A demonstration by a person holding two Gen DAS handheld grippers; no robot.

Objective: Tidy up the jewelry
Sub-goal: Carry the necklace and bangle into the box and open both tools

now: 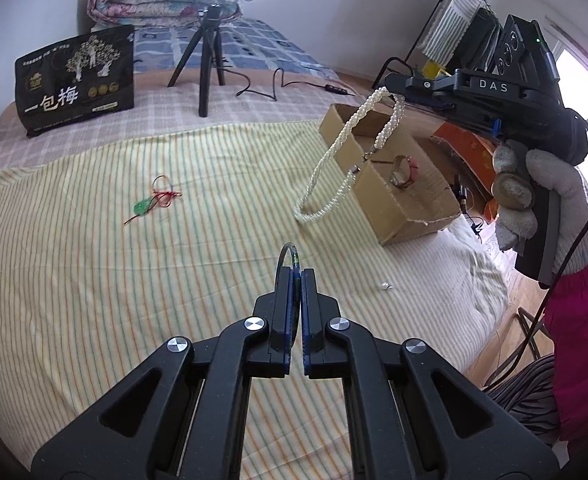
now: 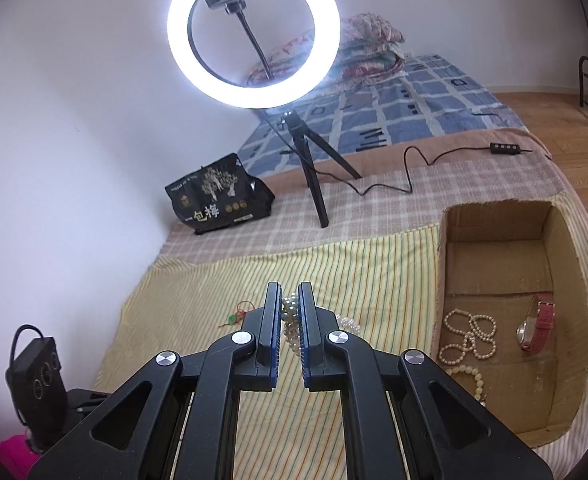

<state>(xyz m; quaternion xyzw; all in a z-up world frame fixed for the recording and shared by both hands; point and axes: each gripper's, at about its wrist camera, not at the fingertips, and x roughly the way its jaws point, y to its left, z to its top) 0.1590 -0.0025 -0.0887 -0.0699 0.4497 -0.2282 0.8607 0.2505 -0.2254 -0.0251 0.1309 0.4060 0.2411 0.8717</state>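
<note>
Holding, right gripper (image 2: 290, 316): my braided pearl necklace (image 1: 350, 152) pinched, dangling beside the cardboard box (image 1: 398, 204) (watch (image 2: 536, 322) inside).
Left gripper (image 1: 296, 280): clamped on a thin bangle (image 1: 288, 254).
Striped sheet (image 1: 134, 280): jade pendant (image 1: 142, 207).

Yellow-striped cloth (image 1: 134, 280), white pearl necklace (image 1: 350, 152)

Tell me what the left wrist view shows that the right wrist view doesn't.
Only the left wrist view shows the pearl necklace hanging in full from the right gripper, a thin bangle in the left gripper, and a loose pearl earring. Only the right shows the pearl strands inside the cardboard box. Both show the red-strap watch and green pendant.
</note>
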